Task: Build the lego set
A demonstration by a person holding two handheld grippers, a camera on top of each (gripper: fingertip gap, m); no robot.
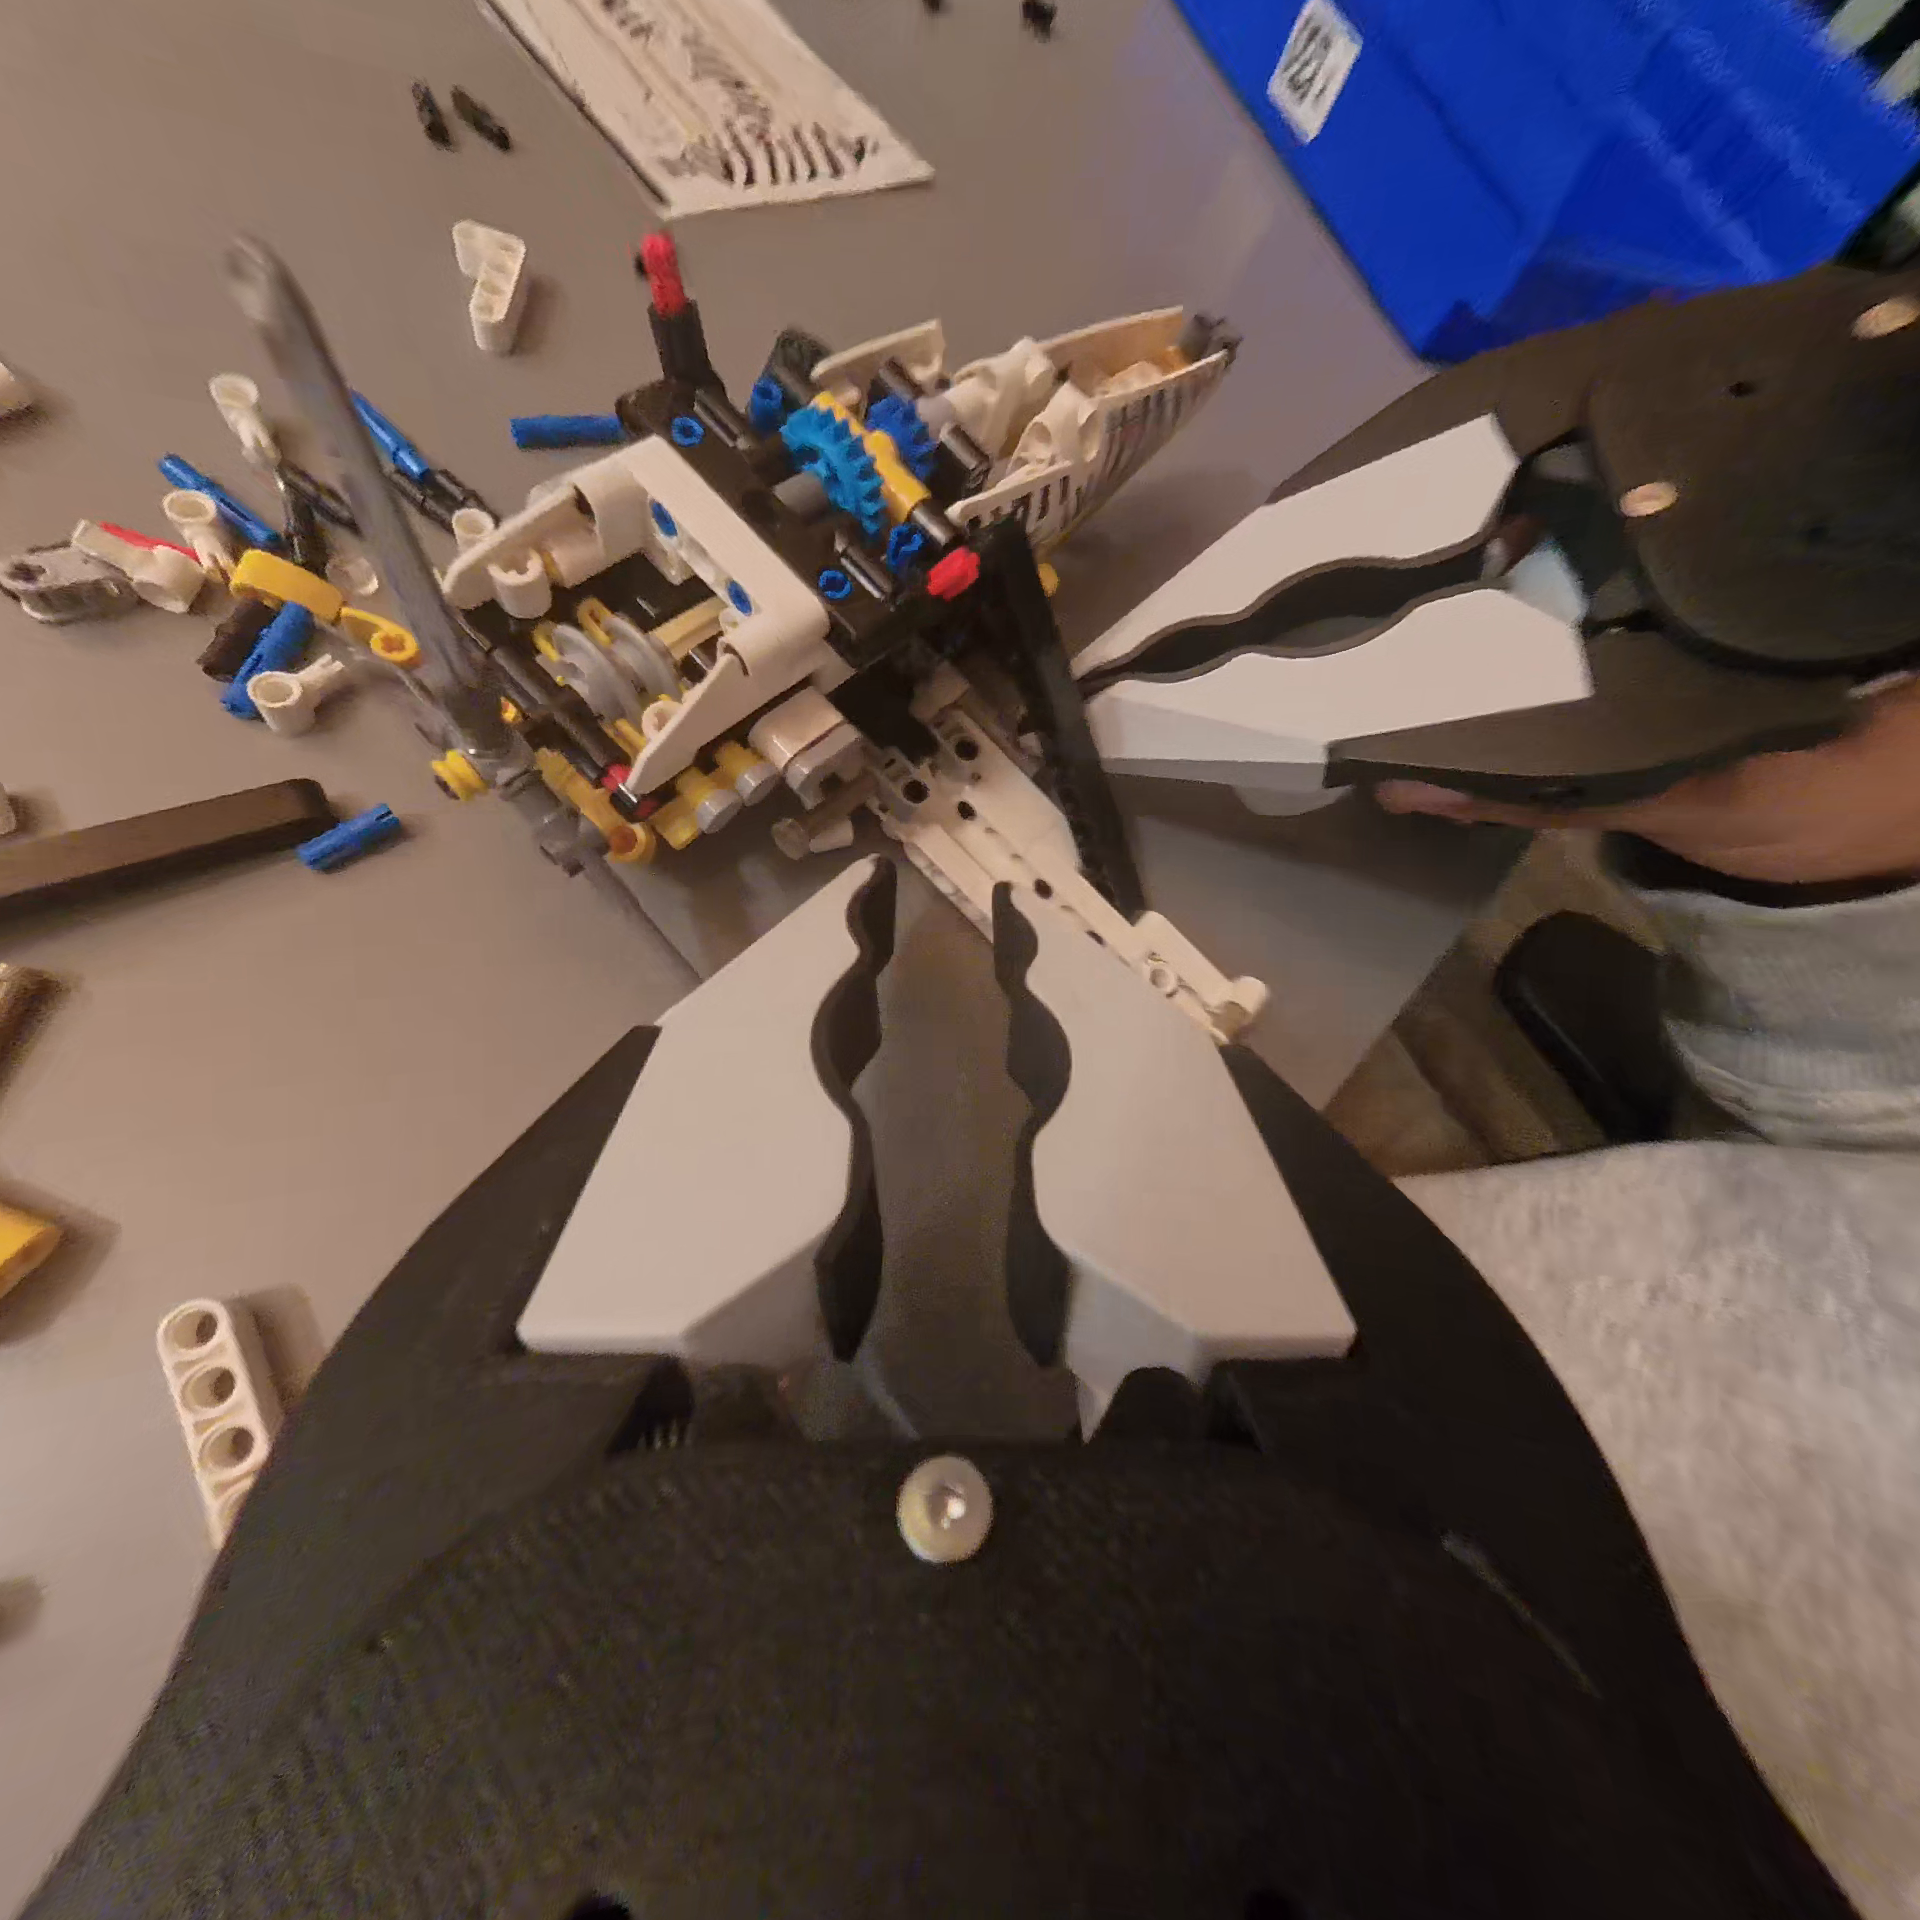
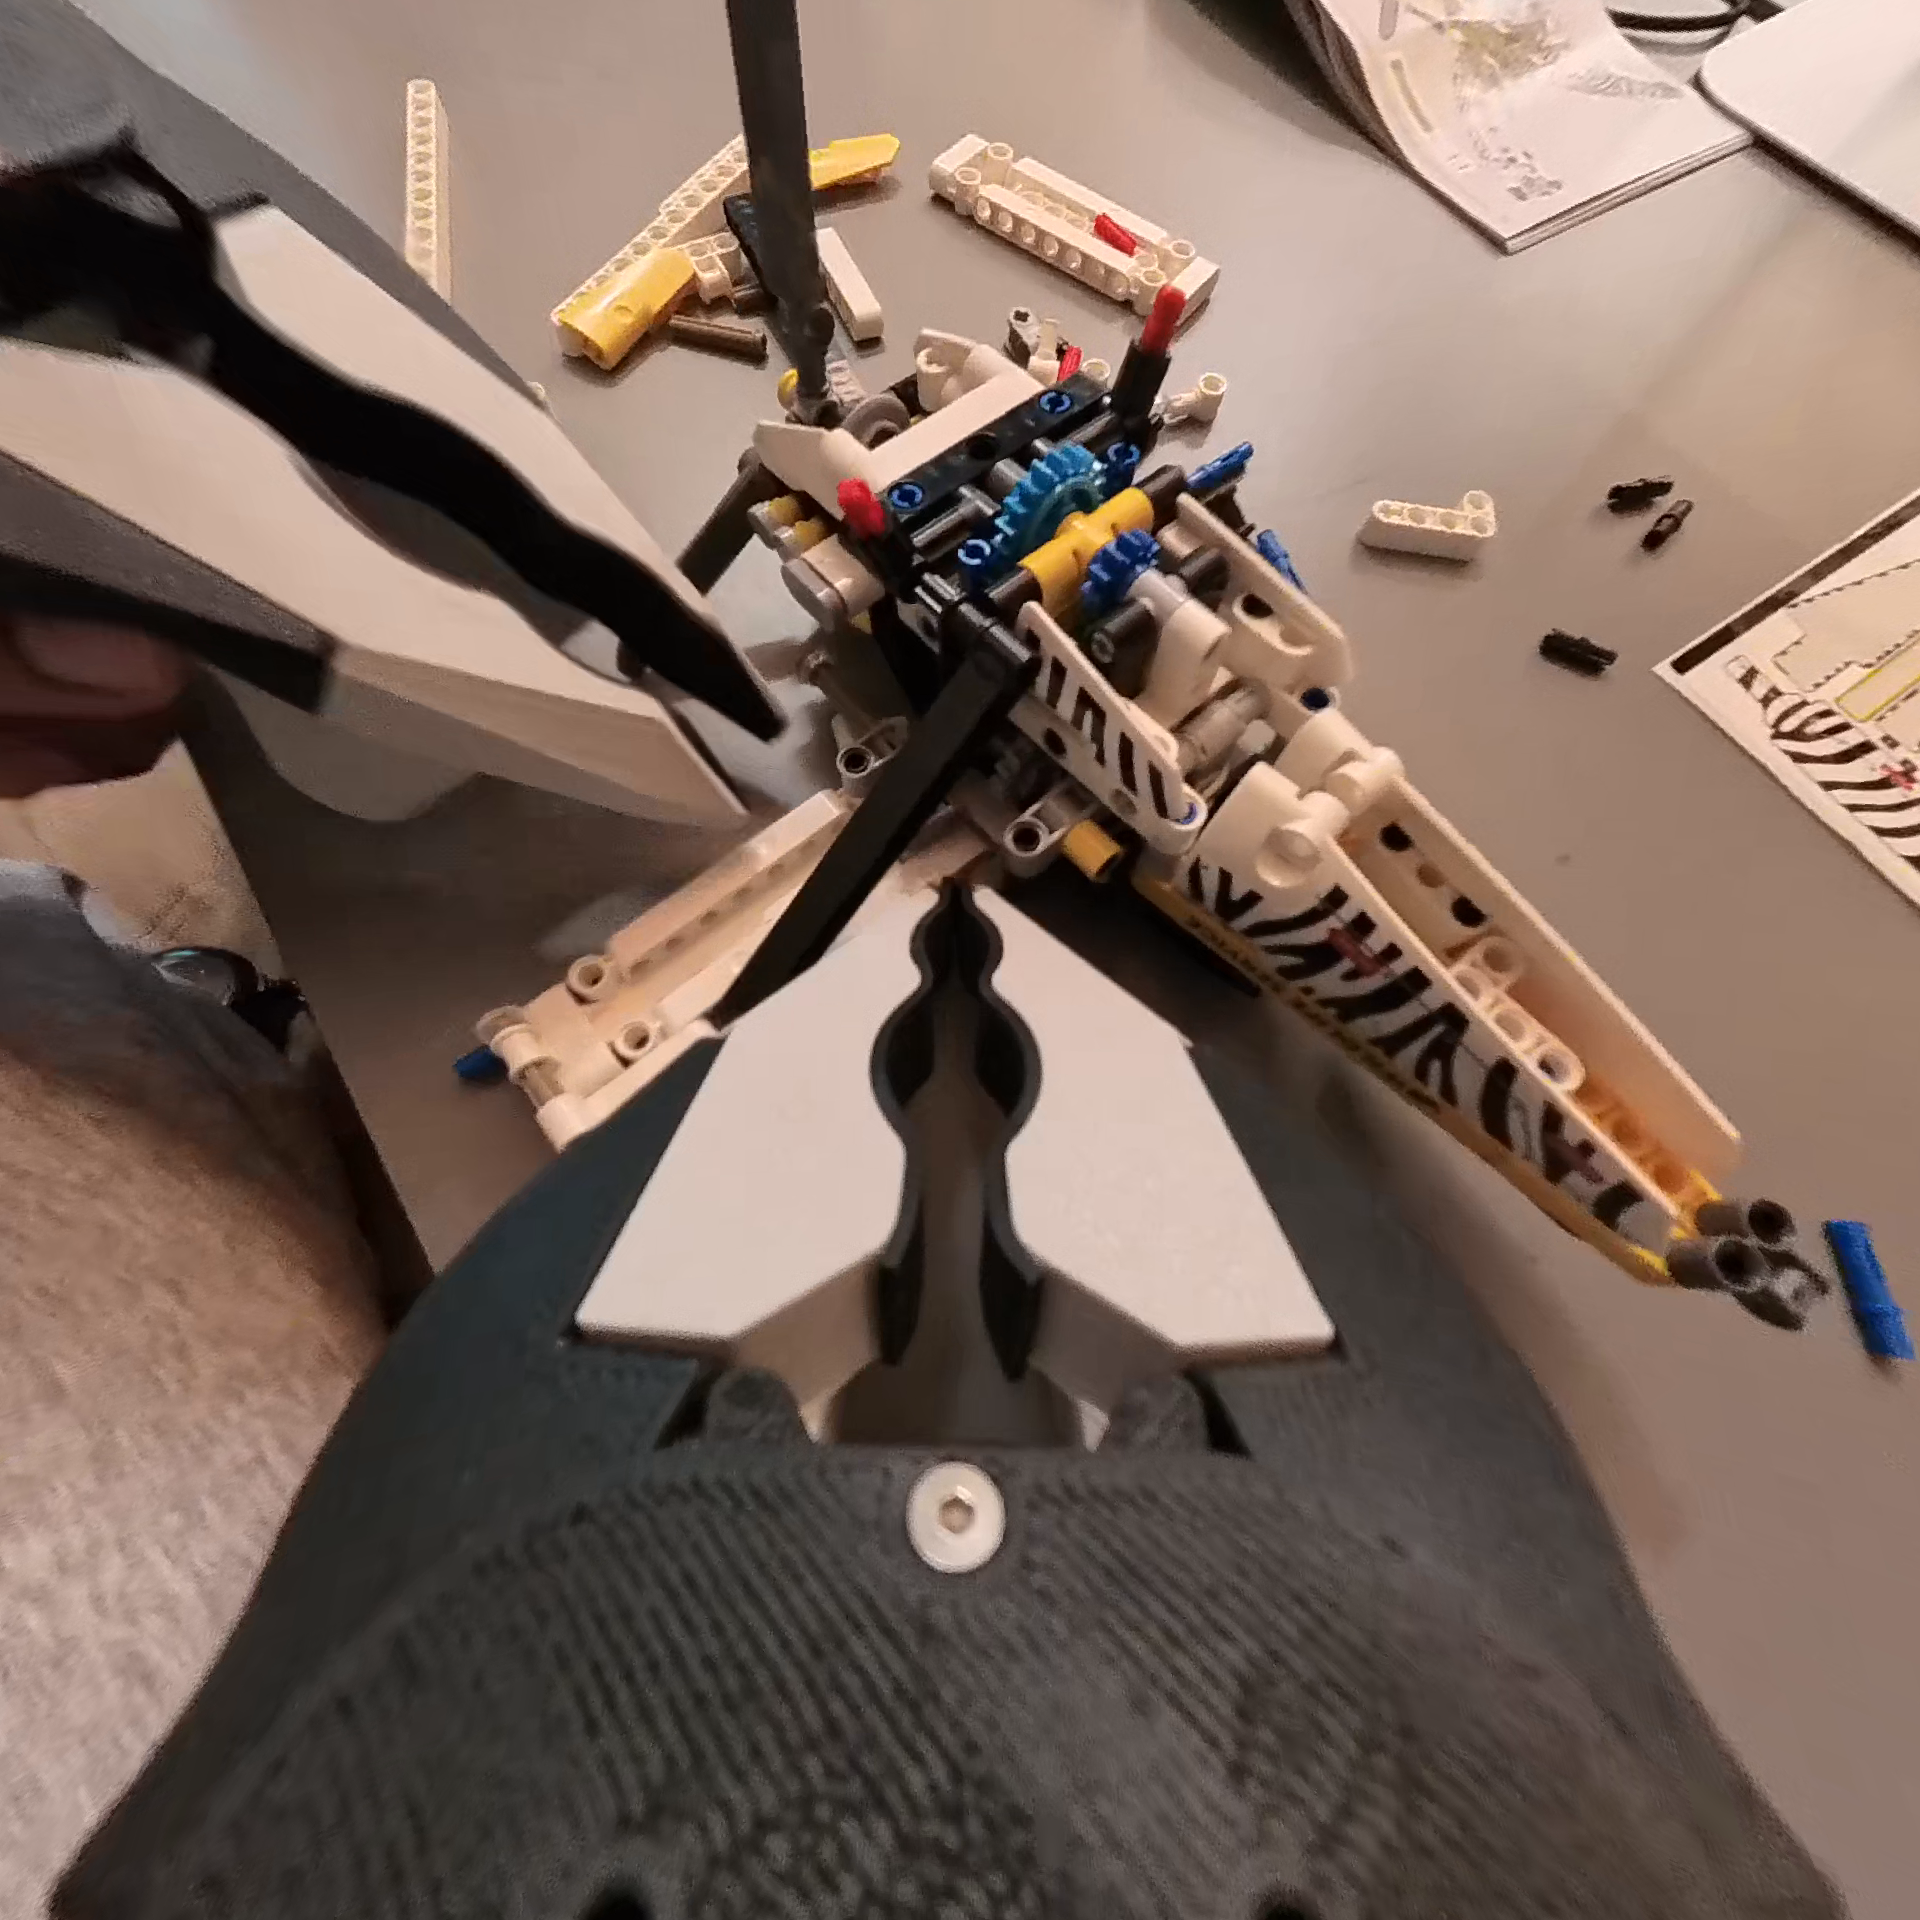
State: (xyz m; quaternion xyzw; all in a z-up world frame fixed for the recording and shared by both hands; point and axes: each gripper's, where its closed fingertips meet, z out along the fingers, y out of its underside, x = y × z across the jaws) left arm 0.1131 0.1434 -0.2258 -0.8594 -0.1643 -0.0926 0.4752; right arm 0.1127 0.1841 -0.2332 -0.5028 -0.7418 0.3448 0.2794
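A partly built Lego helicopter (image 1: 790,540) in white, black, yellow and blue lies on the grey table, and it also shows in the right wrist view (image 2: 1091,582). Its zebra-striped body (image 2: 1351,966) points right and its white tail beam (image 1: 1174,956) overhangs the table edge. My left gripper (image 1: 943,883) is open and empty, its tips beside the tail beam. My right gripper (image 2: 951,899) is shut, its tips touching the model under the black rotor blade (image 2: 883,821). I cannot tell if it pinches a part. A grey rotor blade (image 1: 343,436) sticks up.
Loose pins and connectors (image 1: 260,623) lie left of the model. A sticker sheet (image 1: 727,104) and a blue bin (image 1: 1558,156) are at the back. White beams (image 2: 1070,218) and an instruction booklet (image 2: 1507,114) lie beyond. A person's lap (image 1: 1662,1403) is below the table edge. My right fingertips sit around 5 centimeters from my left ones.
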